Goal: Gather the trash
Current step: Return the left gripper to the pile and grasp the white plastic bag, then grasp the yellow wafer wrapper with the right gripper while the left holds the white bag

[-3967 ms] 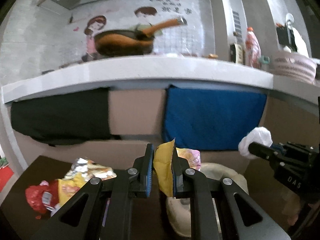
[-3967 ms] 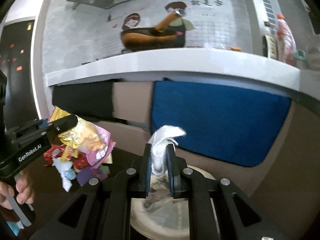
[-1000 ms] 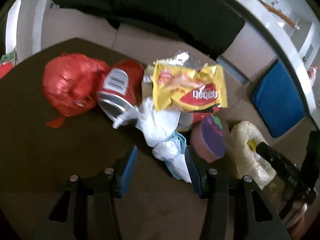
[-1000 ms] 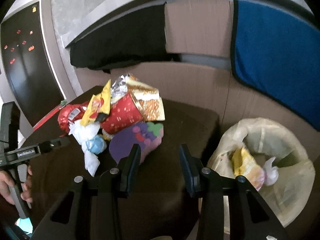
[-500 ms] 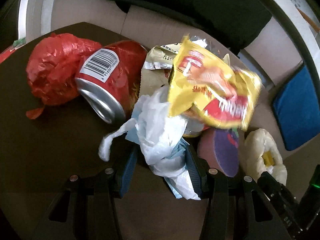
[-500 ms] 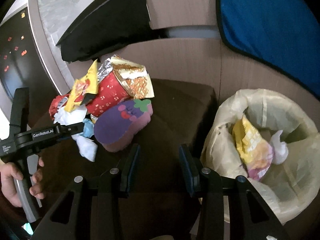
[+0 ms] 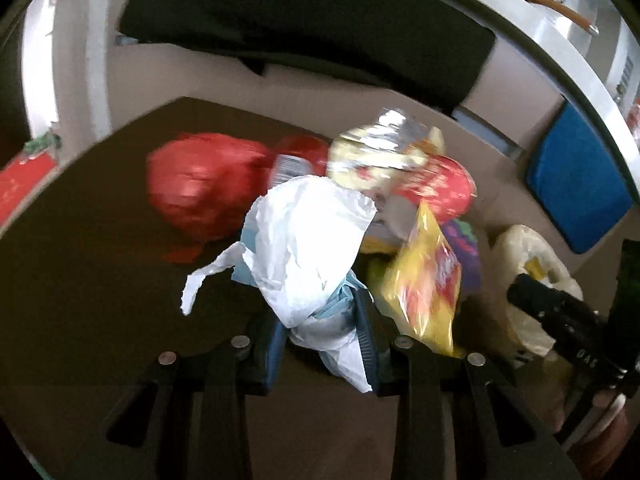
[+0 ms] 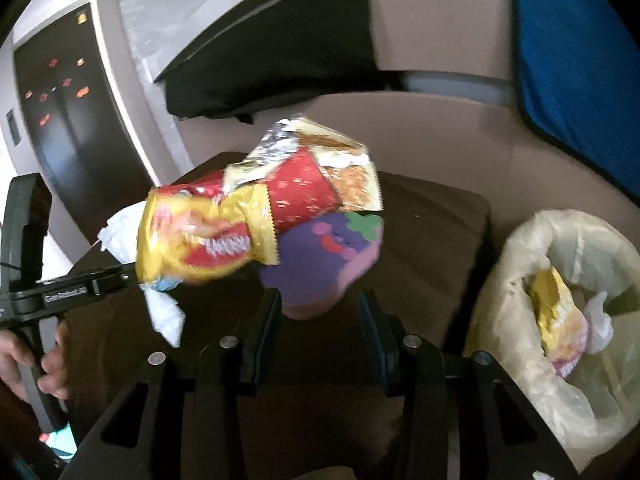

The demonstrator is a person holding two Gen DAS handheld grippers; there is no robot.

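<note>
My left gripper (image 7: 320,334) is shut on a crumpled white and pale blue tissue wad (image 7: 308,252), lifted off the dark brown table (image 7: 100,280); it also shows in the right wrist view (image 8: 120,236). A yellow snack bag (image 7: 424,284) hangs beside the wad and is blurred (image 8: 200,236). My right gripper (image 8: 320,328) is open, its fingers (image 8: 262,332) on either side of a purple fruit-print packet (image 8: 324,260). Behind lie a red paper cup (image 8: 304,192), a foil wrapper (image 8: 352,172), a red can (image 7: 296,160) and a red crumpled bag (image 7: 200,188).
A bin lined with a pale plastic bag (image 8: 520,280) stands right of the table and holds a yellow wrapper (image 8: 560,312) and a tissue. A black cloth (image 8: 280,64) and a blue cloth (image 8: 576,60) hang from the counter behind. A black fridge (image 8: 60,120) stands at left.
My left gripper has closed on the tissue wad and raised it; the yellow bag shifted right and down with it. My right gripper has moved in around the purple packet.
</note>
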